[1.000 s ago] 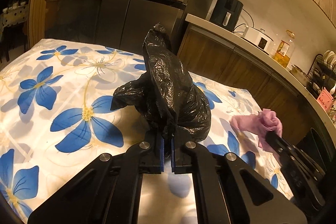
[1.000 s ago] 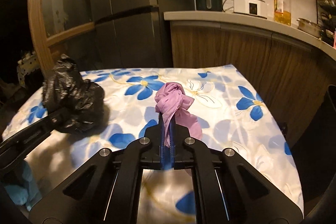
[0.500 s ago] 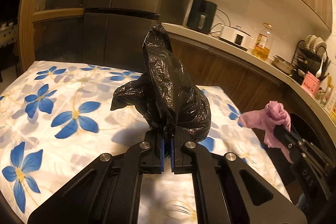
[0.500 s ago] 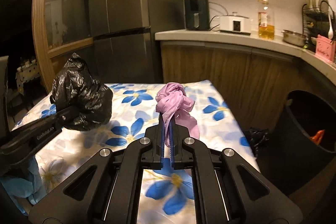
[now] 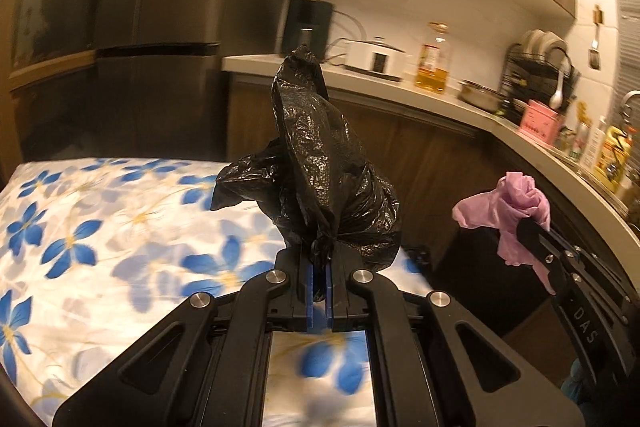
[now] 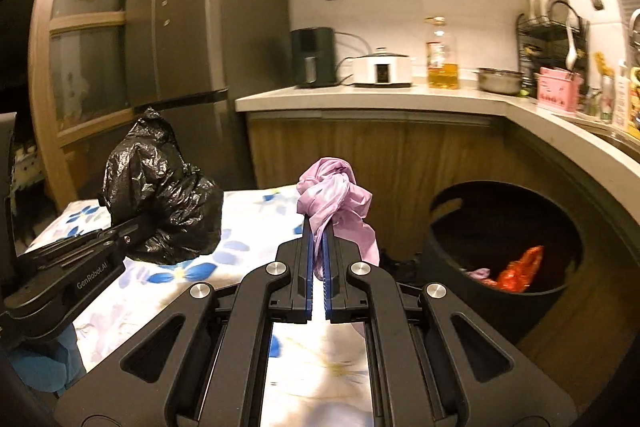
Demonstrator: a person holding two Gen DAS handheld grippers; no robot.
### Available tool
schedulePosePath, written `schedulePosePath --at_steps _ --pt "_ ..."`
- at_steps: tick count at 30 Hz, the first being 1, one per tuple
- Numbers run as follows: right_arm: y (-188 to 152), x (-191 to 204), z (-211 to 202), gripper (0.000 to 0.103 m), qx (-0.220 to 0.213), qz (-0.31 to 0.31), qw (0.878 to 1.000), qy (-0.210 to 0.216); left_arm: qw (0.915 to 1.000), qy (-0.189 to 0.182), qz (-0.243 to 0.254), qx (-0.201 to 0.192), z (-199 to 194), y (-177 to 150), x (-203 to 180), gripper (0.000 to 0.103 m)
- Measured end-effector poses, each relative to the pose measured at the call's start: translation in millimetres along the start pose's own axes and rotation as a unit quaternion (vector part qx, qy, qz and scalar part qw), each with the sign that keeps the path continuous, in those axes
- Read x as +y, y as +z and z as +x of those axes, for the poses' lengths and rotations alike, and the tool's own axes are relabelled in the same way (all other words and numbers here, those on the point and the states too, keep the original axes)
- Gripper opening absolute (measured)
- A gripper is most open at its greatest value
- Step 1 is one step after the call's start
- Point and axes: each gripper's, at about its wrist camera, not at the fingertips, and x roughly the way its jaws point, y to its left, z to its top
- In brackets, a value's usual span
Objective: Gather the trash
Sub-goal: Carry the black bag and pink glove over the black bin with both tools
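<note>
My left gripper is shut on a crumpled black plastic bag and holds it in the air above the flowered table. My right gripper is shut on a crumpled pink plastic bag and holds it up near the table's right end. Each bag also shows in the other view: the pink bag at right, the black bag at left. A black trash bin stands on the floor to the right, with red and pink trash inside.
A tall dark fridge stands behind the table. A wooden counter runs along the back and right with an air fryer, a white cooker, an oil bottle, a pot and a dish rack. A small dark item lies on the floor by the bin.
Both grippers have lifted their bags off the table and swung right toward the counter. The trash bin has come into the right wrist view.
</note>
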Motion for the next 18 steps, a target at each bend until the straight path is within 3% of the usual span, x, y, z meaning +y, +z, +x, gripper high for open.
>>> schedulePosePath --at_steps 11,18 --pt "10.2 -99.5 -18.7 0.004 -0.029 0.037 0.996 -0.08 0.9941 -0.083 0.069 -0.012 27.5 17.9 -117.4 0.004" --pt "16.4 -147.5 -16.9 0.004 -0.037 0.051 0.992 -0.105 0.9872 -0.117 0.108 -0.006 53.9 14.8 -173.2 0.004"
